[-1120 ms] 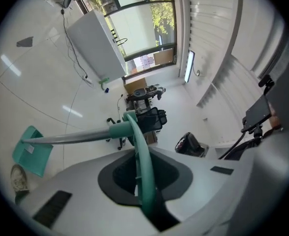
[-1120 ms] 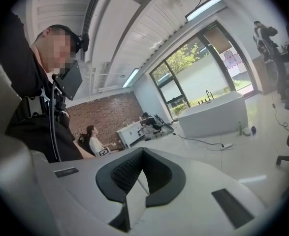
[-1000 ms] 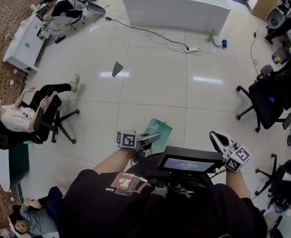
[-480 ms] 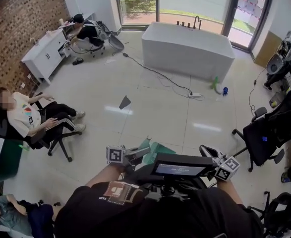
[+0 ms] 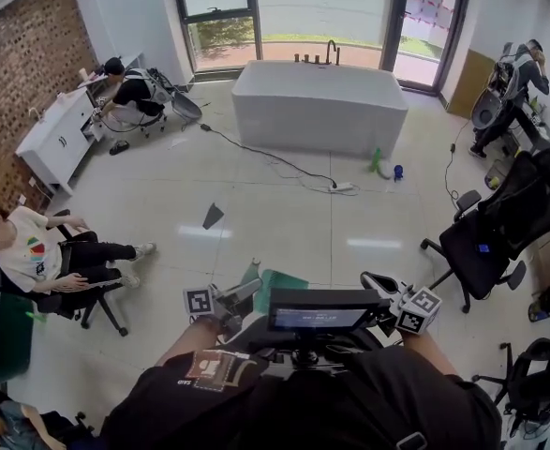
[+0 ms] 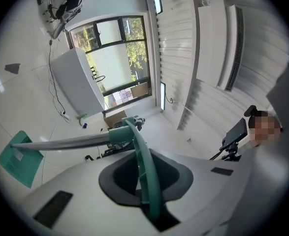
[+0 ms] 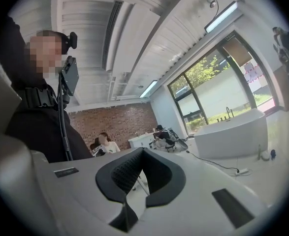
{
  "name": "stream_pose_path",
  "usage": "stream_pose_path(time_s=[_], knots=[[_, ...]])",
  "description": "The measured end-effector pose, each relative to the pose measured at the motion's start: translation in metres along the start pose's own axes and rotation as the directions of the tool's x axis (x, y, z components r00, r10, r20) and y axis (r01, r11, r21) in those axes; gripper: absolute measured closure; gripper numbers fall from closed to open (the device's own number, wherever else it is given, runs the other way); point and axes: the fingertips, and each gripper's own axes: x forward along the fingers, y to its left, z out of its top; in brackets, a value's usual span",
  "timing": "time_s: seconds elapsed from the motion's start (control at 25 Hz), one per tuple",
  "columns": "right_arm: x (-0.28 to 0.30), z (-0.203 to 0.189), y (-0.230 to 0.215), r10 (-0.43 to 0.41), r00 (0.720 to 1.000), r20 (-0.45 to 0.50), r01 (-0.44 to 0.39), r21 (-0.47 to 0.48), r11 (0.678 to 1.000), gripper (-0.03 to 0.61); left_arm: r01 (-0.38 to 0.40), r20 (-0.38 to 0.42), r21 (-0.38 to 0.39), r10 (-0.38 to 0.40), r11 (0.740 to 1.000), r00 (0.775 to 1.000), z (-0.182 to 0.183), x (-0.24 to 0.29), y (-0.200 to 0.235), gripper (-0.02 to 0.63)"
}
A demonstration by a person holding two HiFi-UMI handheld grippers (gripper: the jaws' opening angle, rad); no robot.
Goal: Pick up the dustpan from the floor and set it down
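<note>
The dustpan has a green pan [image 6: 21, 159], a grey metal shaft [image 6: 60, 142] and a green loop handle [image 6: 143, 166]. My left gripper [image 6: 151, 208] is shut on that loop handle, and the pan hangs out in front above the white floor. In the head view the pan [image 5: 279, 281] shows just beyond my left gripper [image 5: 240, 296], low in the middle of the picture. My right gripper [image 5: 373, 282] is held at about the same height to the right. In the right gripper view its jaws [image 7: 127, 208] are shut with nothing between them.
A white bathtub [image 5: 319, 106] stands ahead by the windows, with a cable and power strip [image 5: 335, 187] on the floor before it. Black office chairs [image 5: 481, 242] crowd the right. A seated person [image 5: 40, 261] is at the left, and a grey scrap [image 5: 213, 216] lies on the tiles.
Both grippers have come up with the dustpan still in the left one. The head view has lifted from the floor towards the bathtub and windows.
</note>
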Motion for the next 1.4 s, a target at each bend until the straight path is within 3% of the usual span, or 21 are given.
stream_pose_path(time_s=[0.28, 0.68, 0.92, 1.2, 1.4], knots=[[-0.001, 0.000, -0.016, -0.018, 1.000, -0.002, 0.018, 0.001, 1.000, 0.568, 0.015, -0.034, 0.019, -0.014, 1.000, 0.999, 0.001, 0.014, 0.005, 0.558], [-0.015, -0.003, -0.036, -0.027, 1.000, 0.012, 0.027, -0.001, 1.000, 0.567, -0.023, -0.098, 0.011, 0.024, 1.000, 0.995, -0.011, 0.034, 0.019, 0.548], [-0.060, 0.001, -0.069, -0.015, 1.000, 0.019, 0.016, -0.007, 1.000, 0.568, -0.039, -0.107, 0.032, 0.042, 0.999, 0.993, -0.028, 0.087, 0.021, 0.546], [-0.140, 0.001, -0.109, 0.002, 1.000, 0.024, -0.002, 0.003, 1.000, 0.568, -0.092, -0.059, 0.075, 0.097, 0.993, 0.994, -0.039, 0.151, 0.030, 0.548], [-0.170, 0.011, -0.168, -0.043, 0.998, 0.040, 0.042, 0.013, 0.999, 0.568, -0.139, -0.013, 0.060, 0.140, 0.988, 0.990, -0.014, 0.204, 0.055, 0.548]])
